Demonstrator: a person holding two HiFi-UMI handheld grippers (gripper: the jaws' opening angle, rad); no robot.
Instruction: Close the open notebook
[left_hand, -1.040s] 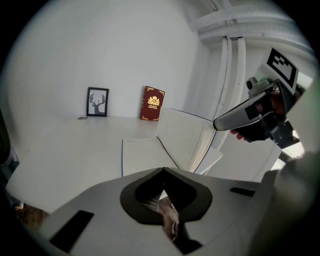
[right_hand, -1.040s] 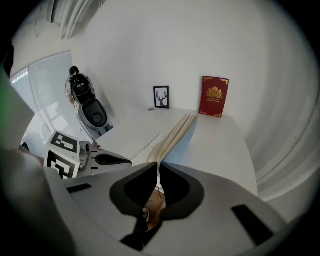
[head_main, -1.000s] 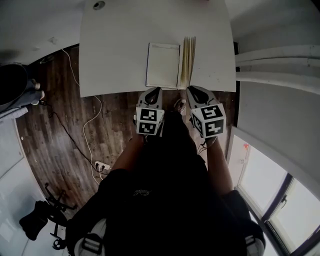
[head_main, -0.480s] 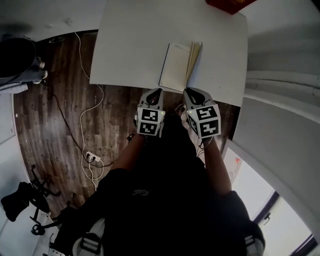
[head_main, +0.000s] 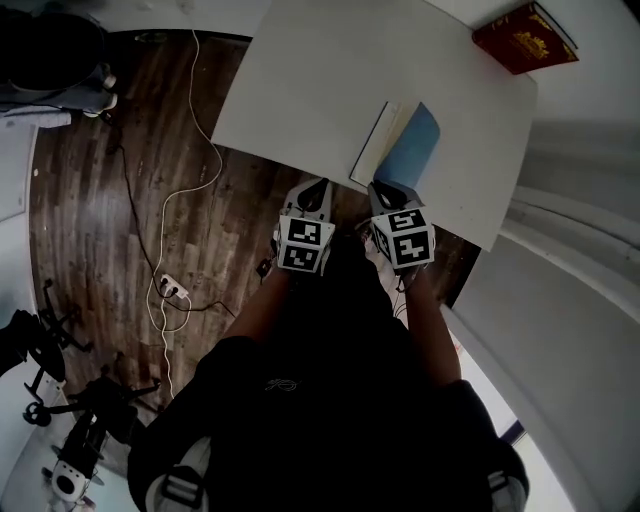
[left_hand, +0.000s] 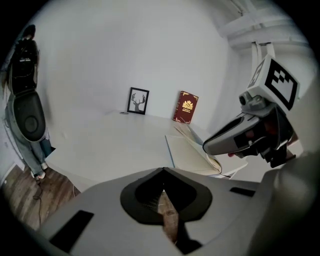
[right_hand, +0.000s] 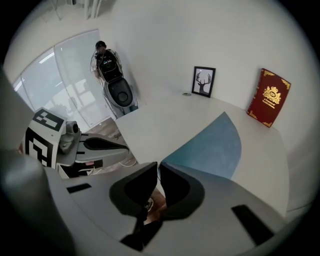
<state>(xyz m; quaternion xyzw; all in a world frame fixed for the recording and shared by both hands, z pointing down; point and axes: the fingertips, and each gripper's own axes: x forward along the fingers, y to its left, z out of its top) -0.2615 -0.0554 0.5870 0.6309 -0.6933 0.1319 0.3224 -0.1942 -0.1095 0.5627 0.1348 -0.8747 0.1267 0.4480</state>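
Note:
The notebook (head_main: 398, 148) lies near the front edge of the white table (head_main: 300, 90). Its blue right cover (head_main: 415, 150) (right_hand: 210, 145) is raised and leans over the cream left page (head_main: 372, 140) (left_hand: 192, 150). My right gripper (head_main: 383, 188) (right_hand: 157, 164) is shut and empty, its tips at the table edge just below the blue cover. The left gripper (head_main: 312, 185) (left_hand: 162, 171) is also shut and empty, over the floor just short of the table edge, left of the notebook. Each gripper shows in the other's view: the right gripper (left_hand: 207, 146) and the left gripper (right_hand: 122, 146).
A red book (head_main: 525, 37) (right_hand: 270, 97) and a small framed deer picture (left_hand: 137, 101) (right_hand: 203, 81) stand at the table's far side. A person (right_hand: 112, 82) stands beyond the table. A white cable and a power strip (head_main: 170, 292) lie on the wooden floor.
The notebook's right half stood upright on edge before; now it leans left with its blue cover showing. The head view has swung, and both grippers stay at the table's front edge.

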